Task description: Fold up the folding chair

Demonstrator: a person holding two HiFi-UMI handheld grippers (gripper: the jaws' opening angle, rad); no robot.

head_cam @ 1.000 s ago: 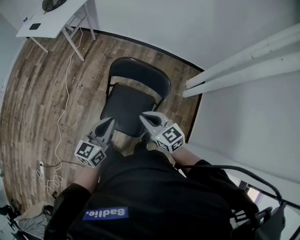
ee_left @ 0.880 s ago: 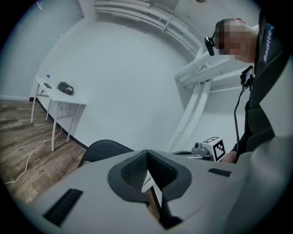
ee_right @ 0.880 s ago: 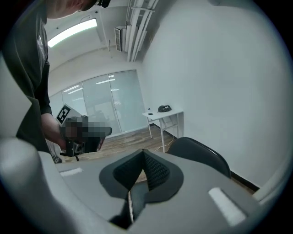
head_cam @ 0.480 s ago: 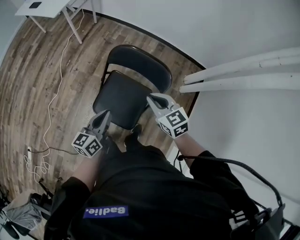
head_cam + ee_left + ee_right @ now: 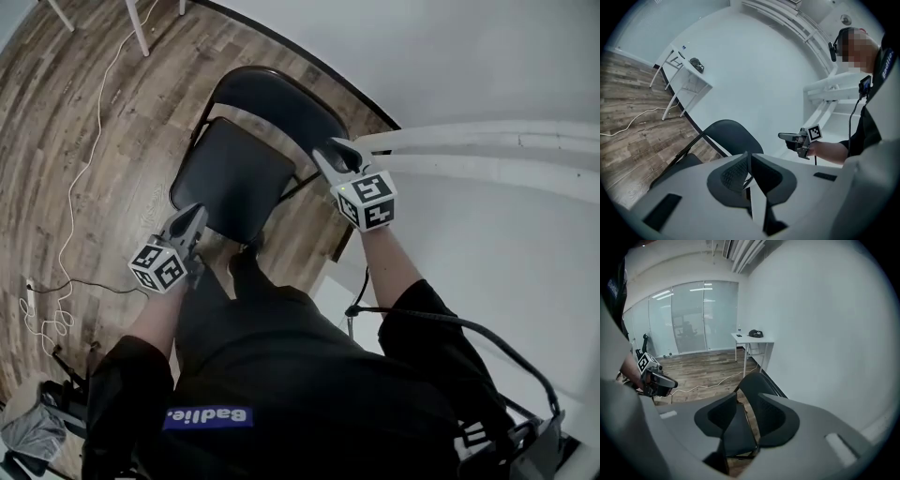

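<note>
Legs of the black folding chair (image 5: 234,169), a thin metal frame with a padded seat (image 5: 220,192) and a curved backrest (image 5: 281,101), are spread and the seat is laid flat, so the chair is seen unfolded. It is stood on the wood-plank floor (image 5: 75,112), with its backrest turned towards the white wall (image 5: 450,56) and set near it.

The left claw (image 5: 194,217) is held low at the front left corner of the seat. Its jaws are pressed together with nothing between them, and contact with the chair cannot be made out. The right claw (image 5: 330,152) is held higher, at the right end of the backrest's top edge. Its jaws are opening: a gap is shown between the pads in the right gripper view, the seat and backrest are seen through it farther off, and nothing is pressed by the pads. Both claws are carried by a person in a black top (image 5: 281,375), placed just in front of the seat.

Two long white pipes (image 5: 487,141) are run along the wall to the right of the chair. A white cable (image 5: 84,155) is trailed across the floor on the chair's left, well apart from it. Farther along the wall, a white bench (image 5: 691,77) on slanted legs is shown in the left gripper view, with a dark object (image 5: 696,64) laid on top. A glass partition (image 5: 689,317) is seen across the room in the right gripper view.
</note>
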